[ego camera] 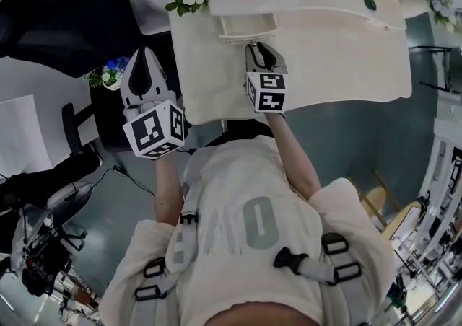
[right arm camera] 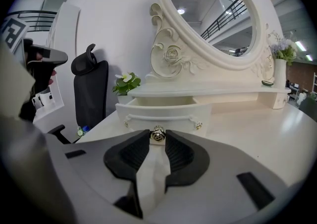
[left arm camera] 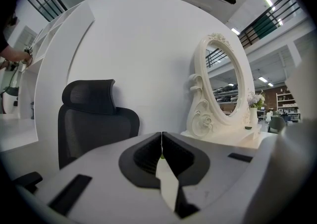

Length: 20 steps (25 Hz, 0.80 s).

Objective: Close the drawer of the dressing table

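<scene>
– Drawer: where is it found?
– It is seen pulled out just below the oval mirror, with its inside exposed. Its round knob is gripped between the narrowly set jaws of the right gripper.
– And the left gripper?
– It is held well to the left of the mirror, with its jaws pressed together and nothing between them.
– What is noted of the surface and the room?
– A glossy cream tabletop is spread in front of the mirror. A black office chair and a white-flowered plant are placed to the mirror's left against a white wall. A vase of flowers is set at its right. Railings and ceiling lights are reflected in the mirror.
– Any writing?
– A large grey character like a zero is printed on the person's pale top. Square black-and-white markers are carried on the marker cubes.
</scene>
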Tool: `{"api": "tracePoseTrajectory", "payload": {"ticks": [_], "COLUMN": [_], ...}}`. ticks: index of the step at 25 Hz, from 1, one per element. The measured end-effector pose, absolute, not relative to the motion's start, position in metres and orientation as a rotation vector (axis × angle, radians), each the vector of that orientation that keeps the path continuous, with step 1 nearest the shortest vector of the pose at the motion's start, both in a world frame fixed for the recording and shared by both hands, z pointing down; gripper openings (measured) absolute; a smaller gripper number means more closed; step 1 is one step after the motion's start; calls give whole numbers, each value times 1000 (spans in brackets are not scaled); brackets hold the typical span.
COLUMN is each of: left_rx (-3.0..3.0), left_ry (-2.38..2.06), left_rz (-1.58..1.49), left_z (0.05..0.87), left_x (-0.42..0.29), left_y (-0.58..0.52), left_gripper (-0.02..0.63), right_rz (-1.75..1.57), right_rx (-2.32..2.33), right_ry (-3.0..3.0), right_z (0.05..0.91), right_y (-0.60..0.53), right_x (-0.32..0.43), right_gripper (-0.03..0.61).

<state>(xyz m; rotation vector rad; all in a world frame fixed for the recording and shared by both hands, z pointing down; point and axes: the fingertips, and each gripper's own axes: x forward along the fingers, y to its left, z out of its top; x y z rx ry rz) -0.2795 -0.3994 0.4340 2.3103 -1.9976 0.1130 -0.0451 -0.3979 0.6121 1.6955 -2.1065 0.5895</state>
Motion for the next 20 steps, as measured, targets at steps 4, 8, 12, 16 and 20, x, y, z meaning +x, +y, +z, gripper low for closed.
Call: {"api": "tracePoseTrajectory", "payload": {"ticks": [4,8,12,16,20], "left_rx": [2310,2306,2297,2281,2274], "left_ry": [-1998,-2005,-2014,-2020,-2025], "left_rz": [119,116,120,128,124], "left_z": [434,433,433,437,437], "left_x": [-279,-281,-284,-287,-288], "left_y": [-401,-402,-403,-404,-406], "left_gripper": [20,20,20,20,20], "right_rz": [576,571,572,578,592], "right_rx": [1700,1693,1687,1679,1666], "right_ry": [-2122,-2122,-2119,-2118,-2111], "right_z": [605,604,606,609,613], "right_y": [-408,-416,-421,-427,-430], "right_x": [-46,-47,-46,-47,-48], "right_gripper": [104,104,104,104,104]}}
